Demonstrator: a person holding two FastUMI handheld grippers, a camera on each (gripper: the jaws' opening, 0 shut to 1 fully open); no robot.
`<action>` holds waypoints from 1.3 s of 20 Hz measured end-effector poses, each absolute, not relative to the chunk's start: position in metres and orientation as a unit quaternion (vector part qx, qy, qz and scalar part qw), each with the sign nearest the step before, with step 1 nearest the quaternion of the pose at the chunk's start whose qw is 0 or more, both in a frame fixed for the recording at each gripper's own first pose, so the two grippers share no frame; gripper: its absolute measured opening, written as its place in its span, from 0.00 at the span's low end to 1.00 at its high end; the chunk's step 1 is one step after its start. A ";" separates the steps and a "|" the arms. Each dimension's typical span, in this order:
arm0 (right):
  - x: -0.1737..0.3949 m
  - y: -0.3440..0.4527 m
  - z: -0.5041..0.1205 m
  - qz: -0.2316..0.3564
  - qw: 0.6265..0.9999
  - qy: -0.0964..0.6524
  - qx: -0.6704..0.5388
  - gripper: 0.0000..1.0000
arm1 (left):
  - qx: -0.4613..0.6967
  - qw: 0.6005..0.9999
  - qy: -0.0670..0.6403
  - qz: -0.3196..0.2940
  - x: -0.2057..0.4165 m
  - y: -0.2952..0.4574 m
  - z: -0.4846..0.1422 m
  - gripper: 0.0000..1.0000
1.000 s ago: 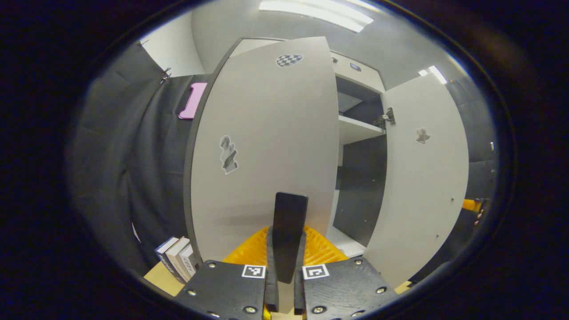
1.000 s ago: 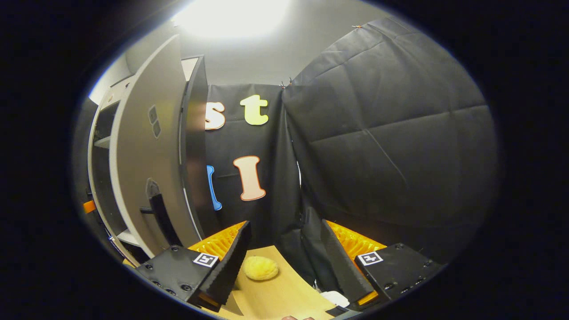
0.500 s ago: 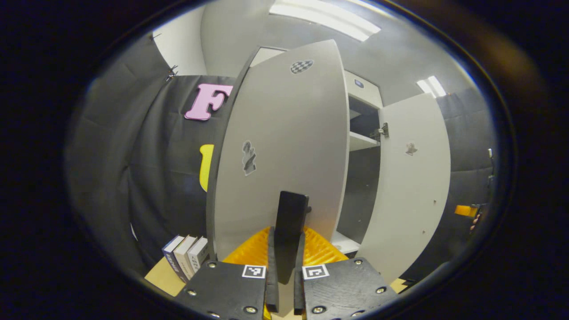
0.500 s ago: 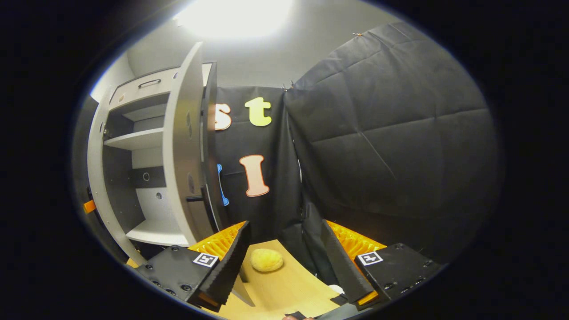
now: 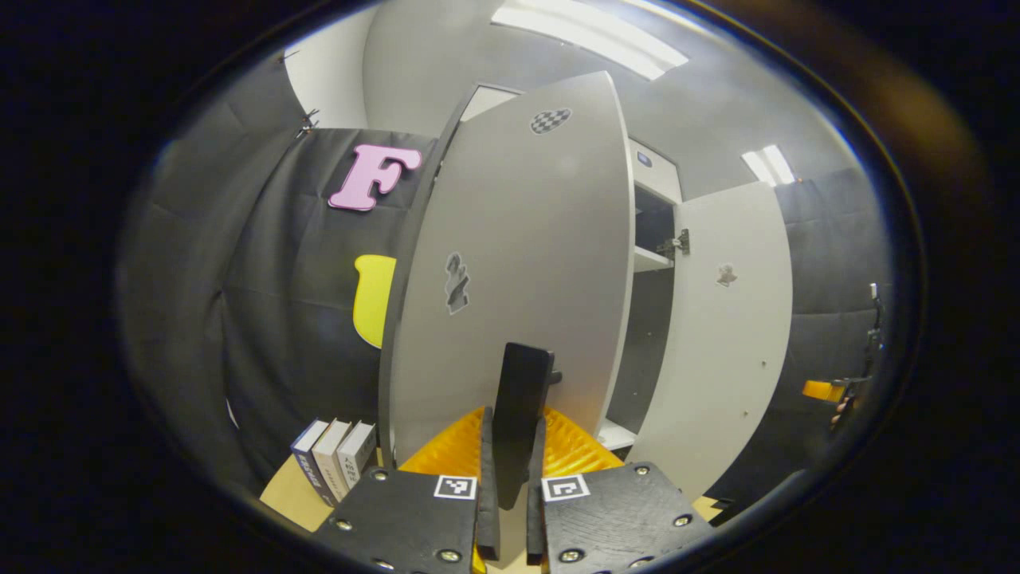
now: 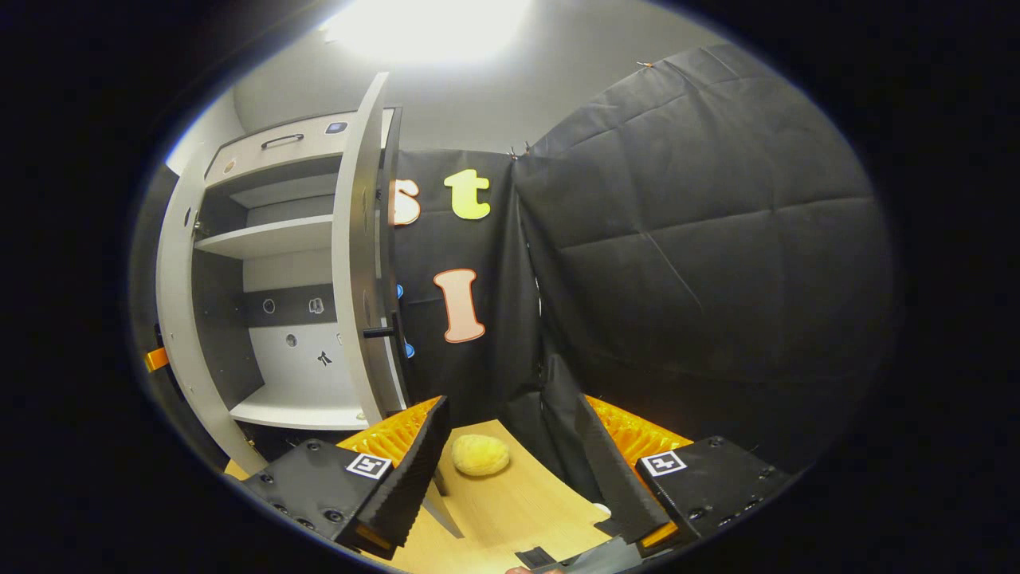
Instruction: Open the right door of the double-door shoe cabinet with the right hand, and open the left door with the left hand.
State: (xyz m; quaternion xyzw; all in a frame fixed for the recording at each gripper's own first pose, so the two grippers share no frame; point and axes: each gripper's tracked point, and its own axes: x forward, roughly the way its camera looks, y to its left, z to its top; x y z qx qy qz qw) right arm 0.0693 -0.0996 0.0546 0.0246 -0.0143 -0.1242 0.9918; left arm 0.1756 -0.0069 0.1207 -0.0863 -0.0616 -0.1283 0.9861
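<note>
Grey shoe cabinet (image 6: 239,247), doors open, bare shelves (image 6: 267,236).

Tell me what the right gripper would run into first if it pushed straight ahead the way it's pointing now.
Most likely the black cloth wall. The right gripper points, open, past a yellow lump on the wooden surface, which sits low and left of centre. The right door stands off to its left. Depth is uncertain.

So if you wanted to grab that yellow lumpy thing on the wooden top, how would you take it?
Across the middle of the yellow lump, coming from above. It lies loose on the wooden surface, rounded and wider than tall, so fingers closing on its narrower sides should hold best.
</note>
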 end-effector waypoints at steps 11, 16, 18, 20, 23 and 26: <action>0.065 -0.087 0.042 -0.124 0.992 -0.003 0.022 0.98 | -0.079 0.990 -0.063 -0.099 0.158 0.052 0.117 0.15; 0.073 -0.067 0.045 -0.106 0.994 -0.003 0.020 0.98 | -0.111 0.994 -0.019 -0.011 0.168 0.132 0.078 0.10; 0.075 -0.061 0.048 -0.100 0.995 -0.004 0.015 0.98 | -0.151 0.987 -0.012 -0.056 0.164 0.122 0.078 0.02; 0.074 -0.056 0.050 -0.096 0.995 -0.007 0.008 0.98 | -0.114 0.992 -0.011 -0.045 0.167 0.127 0.079 0.02; 0.073 -0.050 0.048 -0.092 0.996 -0.005 0.005 0.98 | -0.057 0.998 -0.021 -0.033 0.160 0.122 0.086 0.01; 0.075 -0.047 0.047 -0.088 0.996 0.000 0.008 0.98 | -0.066 0.997 -0.032 -0.033 0.145 0.126 0.097 0.02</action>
